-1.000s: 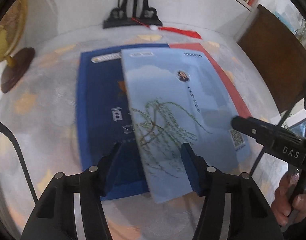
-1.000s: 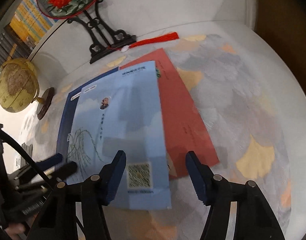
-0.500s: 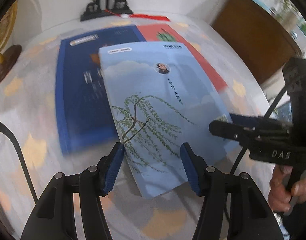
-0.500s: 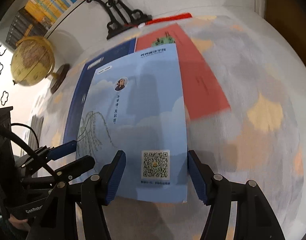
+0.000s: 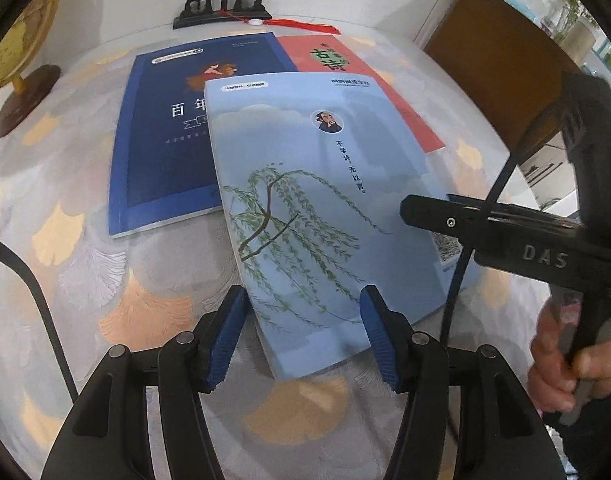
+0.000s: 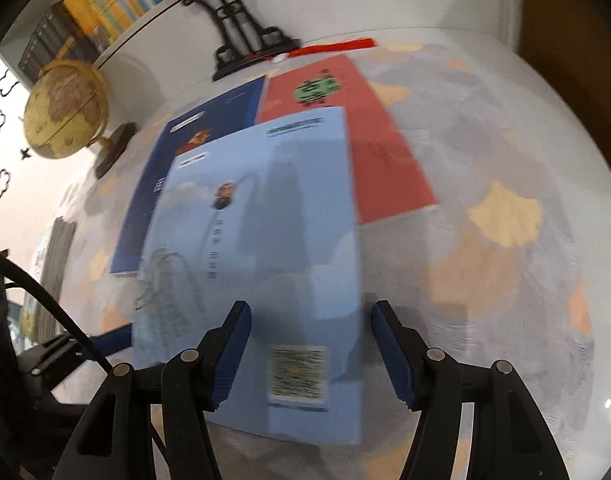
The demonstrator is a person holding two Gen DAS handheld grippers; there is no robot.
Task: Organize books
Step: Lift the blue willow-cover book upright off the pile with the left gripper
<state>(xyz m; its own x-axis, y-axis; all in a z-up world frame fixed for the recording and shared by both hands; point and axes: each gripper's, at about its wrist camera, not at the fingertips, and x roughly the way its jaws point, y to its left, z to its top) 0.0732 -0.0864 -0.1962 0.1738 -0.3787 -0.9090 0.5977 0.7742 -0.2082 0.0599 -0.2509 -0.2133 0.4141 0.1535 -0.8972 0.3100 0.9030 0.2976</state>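
A light blue book (image 5: 317, 208) with a willow on its cover lies on top, partly over a dark blue book (image 5: 165, 152) to its left and a red book (image 5: 357, 76) behind it. My left gripper (image 5: 303, 320) is open over the light blue book's near left corner, and the corner lies between the fingers. My right gripper (image 6: 311, 344) is open over the same book (image 6: 265, 240) at its near right corner, by the QR code. In the left wrist view, one right finger (image 5: 445, 216) reaches over the book's right side.
The books lie on a table with a leaf-patterned cloth (image 5: 85, 264). A globe (image 6: 65, 108) stands at the back left, and a black ornament stand (image 5: 221, 8) with a red tassel stands at the back wall. A brown chair (image 5: 493, 64) is at the right. A hand (image 5: 565, 360) holds the right gripper.
The light blue book has slid toward me along with both grippers, uncovering more of the dark blue and red covers behind it. Both grippers stay open.
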